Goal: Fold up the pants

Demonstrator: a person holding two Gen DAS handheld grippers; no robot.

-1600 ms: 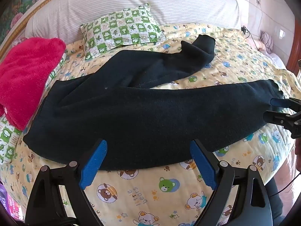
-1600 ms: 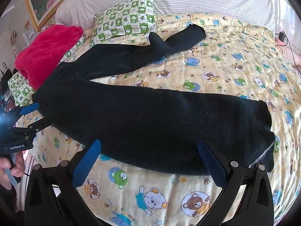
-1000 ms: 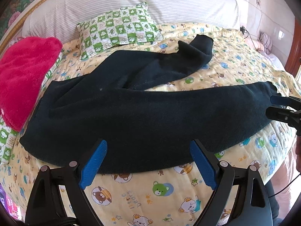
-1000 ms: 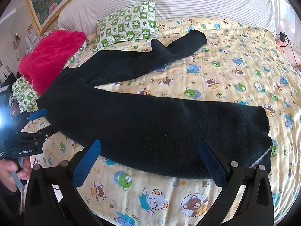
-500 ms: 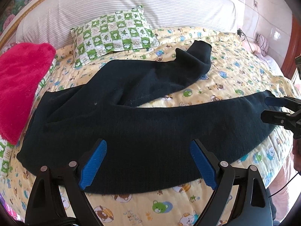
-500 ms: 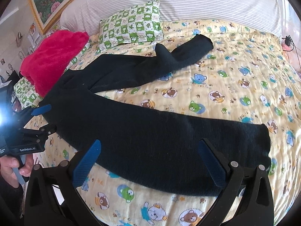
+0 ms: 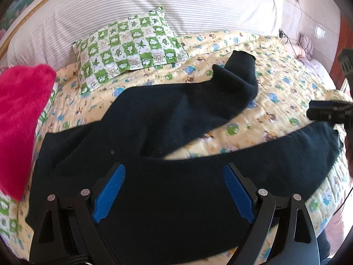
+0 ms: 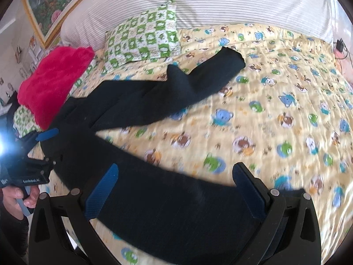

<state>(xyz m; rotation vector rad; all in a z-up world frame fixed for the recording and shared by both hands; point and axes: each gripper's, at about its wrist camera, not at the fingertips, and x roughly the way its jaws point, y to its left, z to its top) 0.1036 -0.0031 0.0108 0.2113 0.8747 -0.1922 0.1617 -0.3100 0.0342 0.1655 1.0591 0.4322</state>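
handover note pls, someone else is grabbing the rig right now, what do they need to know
Left gripper: open, over the near leg by the waist end, holding nothing.
Right gripper: open, over the near leg toward its cuff, holding nothing.
Pants: dark, spread on the bed, legs apart in a V; far leg points at the pillow, with a bump of bunched cloth partway along.
Done: no fold yet.
Left: bring the legs together, then fold.

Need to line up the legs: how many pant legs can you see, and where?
2. The near leg lies across the bed under both open grippers; the far leg angles toward the checked pillow, with a bump near its cuff.
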